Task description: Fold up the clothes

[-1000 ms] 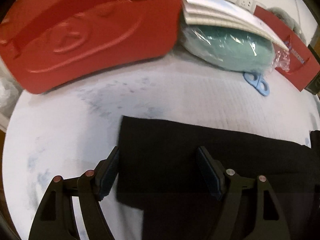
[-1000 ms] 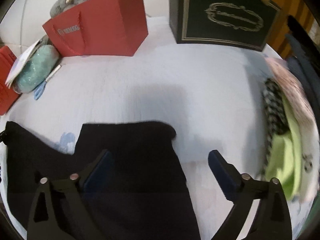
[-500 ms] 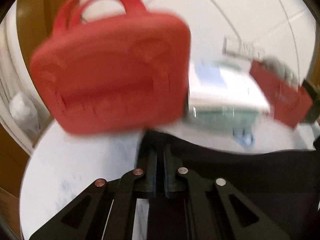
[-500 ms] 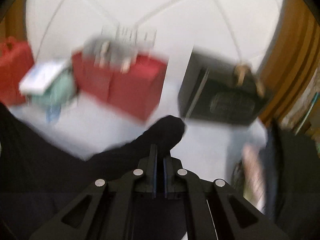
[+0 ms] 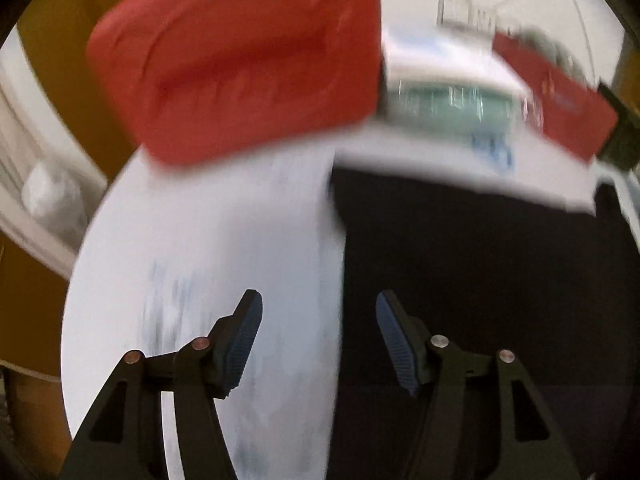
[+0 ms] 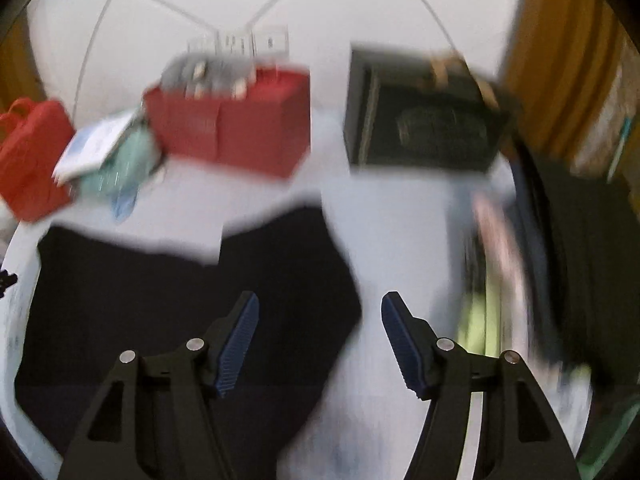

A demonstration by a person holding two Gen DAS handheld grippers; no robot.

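Both grippers now stand above the cloth with nothing between the pads; half a second ago each was pinched tight on an edge of the black fabric garment, so a fold has just been carried over and let go. Left gripper: jaws opening, fingers apart, straddling the garment's left edge over the white round table. Right gripper: jaws opening, fingers apart, over the garment's right edge. The garment lies flat in the table's near half, doubled by the look of it; 1 fold seems done, more likely to come. Around: red moulded handbag at the far left, teal bundle in clear plastic, red paper bag, black gift box, heaped clothes at the right. Nothing sits on the garment; heavy blur hides details.
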